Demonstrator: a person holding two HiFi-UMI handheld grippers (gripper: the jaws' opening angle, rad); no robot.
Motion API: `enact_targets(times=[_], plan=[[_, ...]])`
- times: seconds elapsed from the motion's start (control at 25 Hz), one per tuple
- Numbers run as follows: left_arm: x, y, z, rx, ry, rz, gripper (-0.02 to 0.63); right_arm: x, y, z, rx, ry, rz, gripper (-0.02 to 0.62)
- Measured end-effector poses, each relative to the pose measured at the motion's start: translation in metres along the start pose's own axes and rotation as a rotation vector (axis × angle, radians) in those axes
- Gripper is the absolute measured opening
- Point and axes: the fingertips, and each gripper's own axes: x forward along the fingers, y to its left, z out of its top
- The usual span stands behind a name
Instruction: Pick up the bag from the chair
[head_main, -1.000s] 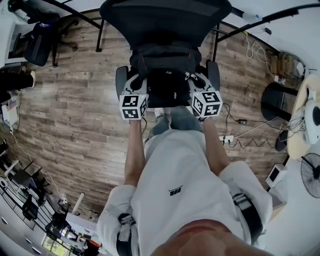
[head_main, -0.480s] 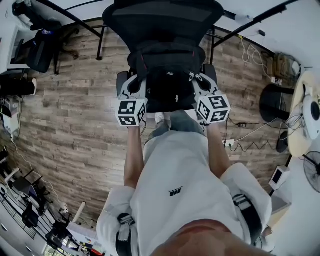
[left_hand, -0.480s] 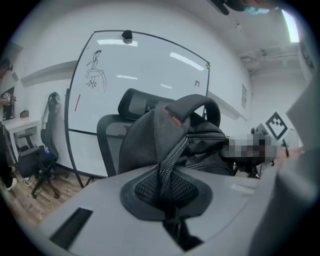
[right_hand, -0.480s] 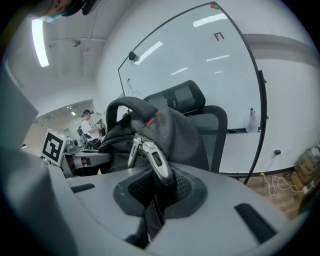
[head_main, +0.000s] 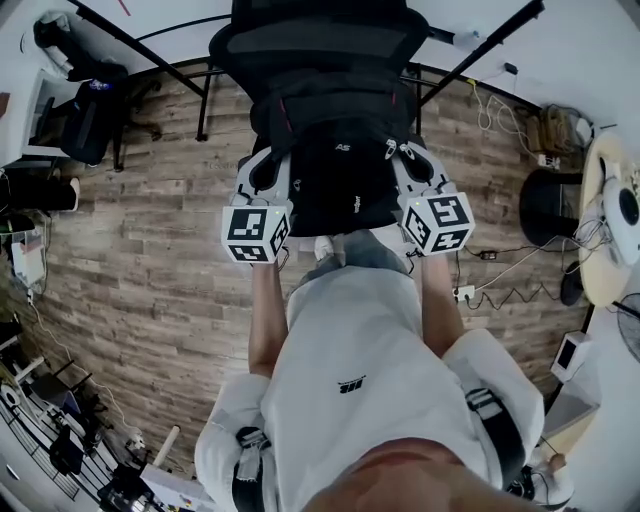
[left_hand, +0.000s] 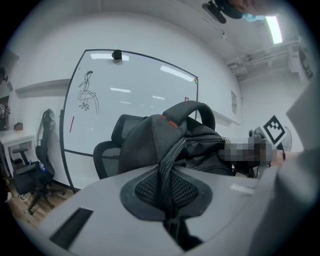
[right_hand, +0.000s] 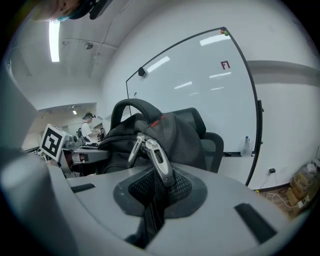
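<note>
Black mesh and nylon make up the bag (head_main: 335, 175), a backpack held up between my two tongs, just in front of the backrest of the black office chair (head_main: 320, 45). I cannot tell whether its bottom touches the seat.

My left tongs (head_main: 272, 165) are pressed together on the bag's left side. The left gripper view shows a fold of mesh, with a zip running along it, pinched between the jaws. My right tongs (head_main: 405, 160) are pressed together on the bag's right side, pinching mesh and zip tape. Two silver zip pulls (right_hand: 152, 152) lie just above those jaws. A curved carry handle (left_hand: 200, 107) arches over the top of the bag, with a small red tab (left_hand: 170, 121) beside it.

Each of the tongs carries a white marker cube (head_main: 255, 233) with black squares, at the end nearest me. My bare forearms and white shirt (head_main: 350, 370) fill the lower part of the head view. Under the chair is a brown wood-plank floor (head_main: 150, 230), with cables (head_main: 490, 270) trailing across it on my right. Behind the chair stands a large whiteboard (right_hand: 200, 85).
</note>
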Motion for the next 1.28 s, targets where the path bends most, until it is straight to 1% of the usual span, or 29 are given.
enact_targets(times=[0.32, 0.56, 0.76, 0.96, 1.28], plan=[[-0.036, -0.017, 0.039, 0.019, -0.078, -0.030, 0.020, -0.039, 0.021, 0.036, -0.044, -0.083, -0.022, 0.011], [-0.066, -0.032, 0.055, 0.031, -0.115, -0.058, 0.020, -0.074, 0.039, 0.048, -0.062, -0.124, -0.042, 0.011], [-0.092, -0.041, 0.059, 0.034, -0.131, -0.080, 0.020, -0.100, 0.059, 0.048, -0.070, -0.140, -0.062, 0.011], [-0.117, -0.057, 0.055, 0.028, -0.126, -0.099, 0.020, -0.129, 0.074, 0.039, -0.069, -0.136, -0.078, 0.011], [-0.151, -0.089, 0.045, 0.023, -0.118, -0.103, 0.020, -0.172, 0.085, 0.024, -0.066, -0.129, -0.068, 0.011]])
